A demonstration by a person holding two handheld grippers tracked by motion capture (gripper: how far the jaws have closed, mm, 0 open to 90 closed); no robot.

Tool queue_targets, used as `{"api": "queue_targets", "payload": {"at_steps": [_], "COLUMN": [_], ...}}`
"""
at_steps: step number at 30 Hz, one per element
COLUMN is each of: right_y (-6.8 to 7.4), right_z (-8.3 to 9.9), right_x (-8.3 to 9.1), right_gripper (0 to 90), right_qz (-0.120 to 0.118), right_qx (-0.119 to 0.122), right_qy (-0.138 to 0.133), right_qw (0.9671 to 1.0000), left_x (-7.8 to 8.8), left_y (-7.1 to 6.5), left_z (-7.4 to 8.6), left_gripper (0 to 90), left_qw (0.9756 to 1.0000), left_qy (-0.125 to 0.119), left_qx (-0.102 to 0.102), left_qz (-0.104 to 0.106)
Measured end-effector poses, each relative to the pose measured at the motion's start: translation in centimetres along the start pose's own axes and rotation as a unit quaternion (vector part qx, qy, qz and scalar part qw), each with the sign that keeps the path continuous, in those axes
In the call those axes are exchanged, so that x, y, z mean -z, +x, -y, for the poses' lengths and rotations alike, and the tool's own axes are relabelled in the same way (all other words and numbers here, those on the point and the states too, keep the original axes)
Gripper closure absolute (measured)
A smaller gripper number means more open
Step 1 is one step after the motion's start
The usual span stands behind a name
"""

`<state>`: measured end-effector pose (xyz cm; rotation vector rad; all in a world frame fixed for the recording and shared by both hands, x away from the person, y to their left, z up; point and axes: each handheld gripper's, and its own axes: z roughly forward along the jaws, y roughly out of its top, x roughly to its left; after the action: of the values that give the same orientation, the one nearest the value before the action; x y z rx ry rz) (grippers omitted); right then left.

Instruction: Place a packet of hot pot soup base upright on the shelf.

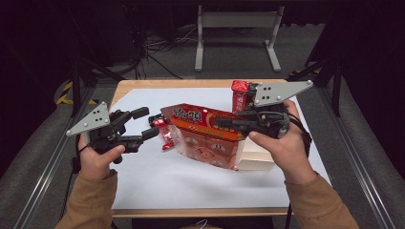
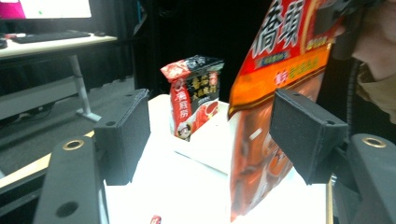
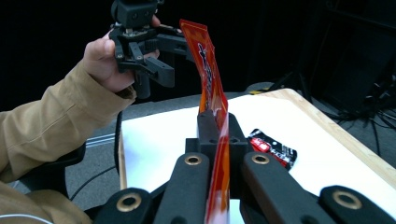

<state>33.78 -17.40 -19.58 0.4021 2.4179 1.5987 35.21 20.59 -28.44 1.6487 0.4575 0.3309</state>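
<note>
The left gripper (image 1: 143, 125) sits at the 9 o'clock side of the white sheet (image 1: 191, 186) that covers the worktop (image 1: 125, 86), held in the person's left hand (image 1: 98, 160). Its jaws stand apart and grip nothing; in the left gripper view the large orange snack bag (image 2: 280, 93) hangs just in front of the gap, toward the right-hand pad, not pressed by either pad.

Small red packets (image 1: 165, 131) lie on the sheet just past the left jaws, toward 3 o'clock from them, below the near corner of the bag.

The large orange snack bag (image 1: 205, 131) is at the centre of the sheet, lifted and tilted, its top edge running from the left jaws toward the right gripper.

The right gripper (image 1: 222, 121) enters from 3 o'clock in the right hand (image 1: 282, 145). Its jaws are closed flat on the top edge of the bag; the right gripper view shows the thin film clamped between the two pads (image 3: 219, 140).

A smaller red and black packet (image 1: 240, 95) stands upright at 12 o'clock of the right gripper, resting in a pale box (image 1: 255, 160), clear of both grippers
</note>
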Motion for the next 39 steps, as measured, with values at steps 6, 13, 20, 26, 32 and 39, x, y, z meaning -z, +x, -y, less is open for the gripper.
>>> {"api": "queue_targets", "payload": {"at_steps": [6,13,20,26,32,39], "right_y": [-0.3,-0.6,-1.3,-2.2,-3.3,-4.4], "right_z": [-0.8,-1.5,-2.3,-2.5,-2.1,-1.7], "right_x": [0.7,1.5,2.9,4.0,4.9,5.6], "right_gripper": [90.0,90.0,90.0,90.0,90.0,90.0], "right_qz": [0.011,0.027,0.052,0.069,0.098,0.128], "right_qx": [-0.003,-0.007,-0.016,-0.020,-0.024,-0.028], "right_qy": [-0.002,-0.010,-0.020,-0.025,-0.017,-0.009], "right_qw": [0.9999,0.9996,0.9983,0.9971,0.9948,0.9914], "left_x": [0.1,0.1,-0.1,-0.5,-1.8,-2.3], "left_y": [1.0,1.7,2.3,2.8,3.4,4.1], "left_z": [0.6,1.1,1.7,2.1,3.1,3.9], "left_gripper": [29.4,29.2,27.1,24.0,19.0,16.3], "left_qw": [0.9998,0.9987,0.9980,0.9964,0.9922,0.9875], "left_qy": [0.009,0.012,0.017,0.038,0.089,0.118], "left_qx": [0.012,0.028,0.038,0.045,0.053,0.066], "left_qz": [-0.014,-0.040,-0.048,-0.060,-0.070,-0.082]}}
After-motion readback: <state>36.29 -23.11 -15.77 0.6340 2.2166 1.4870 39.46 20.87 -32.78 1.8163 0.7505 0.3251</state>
